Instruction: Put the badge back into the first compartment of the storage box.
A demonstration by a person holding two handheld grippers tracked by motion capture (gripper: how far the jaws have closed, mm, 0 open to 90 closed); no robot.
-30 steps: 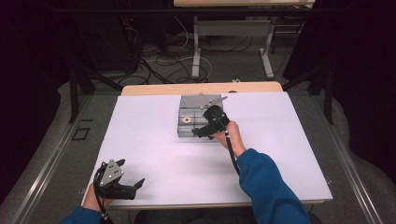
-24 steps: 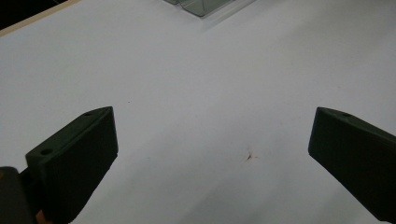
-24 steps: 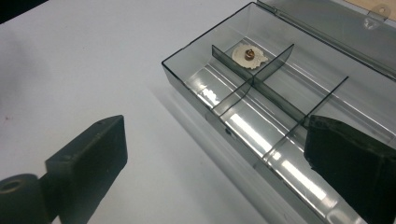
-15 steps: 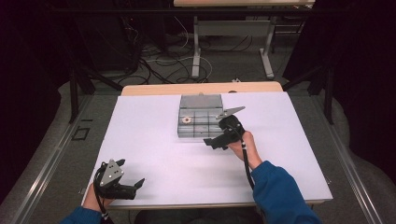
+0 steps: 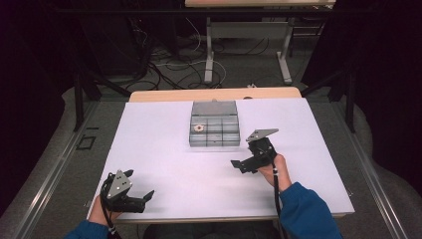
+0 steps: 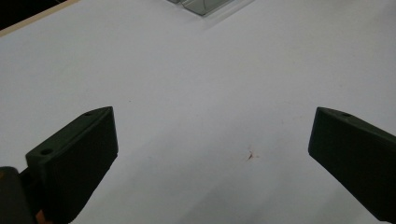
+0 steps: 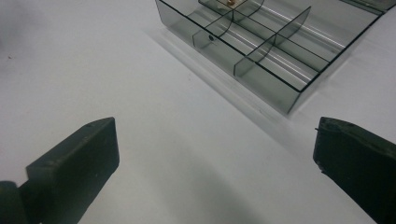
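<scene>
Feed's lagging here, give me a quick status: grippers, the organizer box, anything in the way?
Right gripper open, nothing between its jaws, just short of the compartment box. Left gripper open at the near table edge. Small round part in a left compartment. Nothing in the way.

No legible text, label or number — on box or table — anywhere.

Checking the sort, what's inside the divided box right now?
One small round piece sits in a left-hand compartment of the box. A tiny dark speck shows in a front compartment. Other compartments look empty; the back part is unclear.
</scene>
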